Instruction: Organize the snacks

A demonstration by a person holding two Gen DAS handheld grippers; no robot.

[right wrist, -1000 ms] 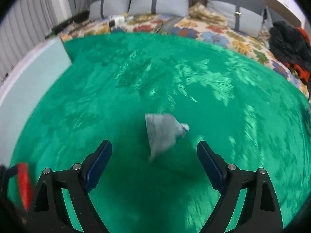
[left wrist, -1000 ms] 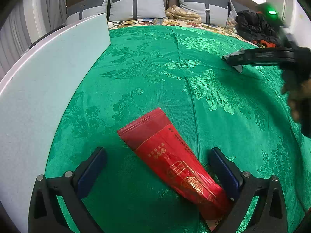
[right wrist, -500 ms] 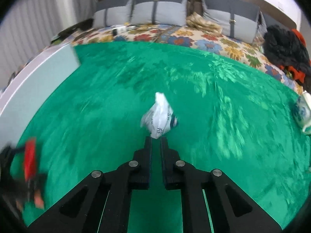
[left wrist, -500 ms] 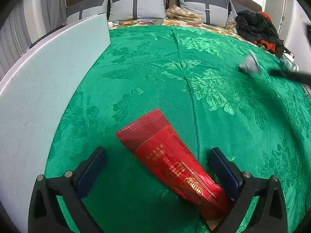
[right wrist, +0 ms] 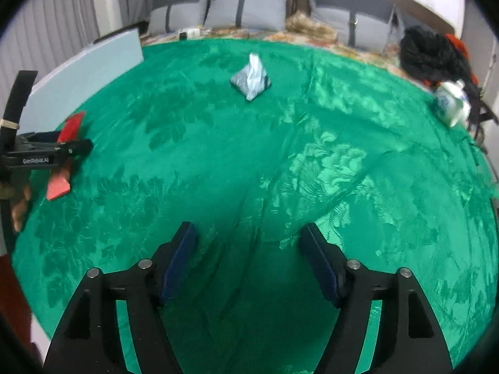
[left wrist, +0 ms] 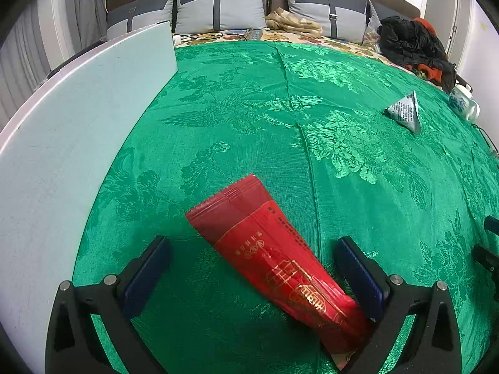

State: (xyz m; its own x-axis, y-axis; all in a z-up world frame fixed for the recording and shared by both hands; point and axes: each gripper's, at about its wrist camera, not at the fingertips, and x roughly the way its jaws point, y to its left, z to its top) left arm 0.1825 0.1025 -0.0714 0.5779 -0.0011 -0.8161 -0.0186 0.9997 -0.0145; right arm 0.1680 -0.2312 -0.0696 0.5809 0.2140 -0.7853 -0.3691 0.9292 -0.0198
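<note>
A long red snack packet [left wrist: 274,258] lies on the green cloth between the fingers of my left gripper [left wrist: 249,268], which is open around it; its near end rests against the right finger. It also shows in the right wrist view [right wrist: 67,152], far left. A small silver pyramid-shaped snack pouch [right wrist: 252,78] sits on the cloth far ahead of my right gripper [right wrist: 249,261], which is open and empty. The pouch also shows in the left wrist view [left wrist: 405,112], far right.
A pale blue-white board [left wrist: 71,143] stands along the left side of the cloth. A blue-and-white teapot [right wrist: 450,106] sits at the far right edge. Grey cushions [left wrist: 221,9] and dark clothes [left wrist: 411,43] lie behind the cloth.
My right gripper, shut on the silver pouch half a second ago, has opened, let it go on the cloth and pulled back. The left gripper and red packet have not moved.
</note>
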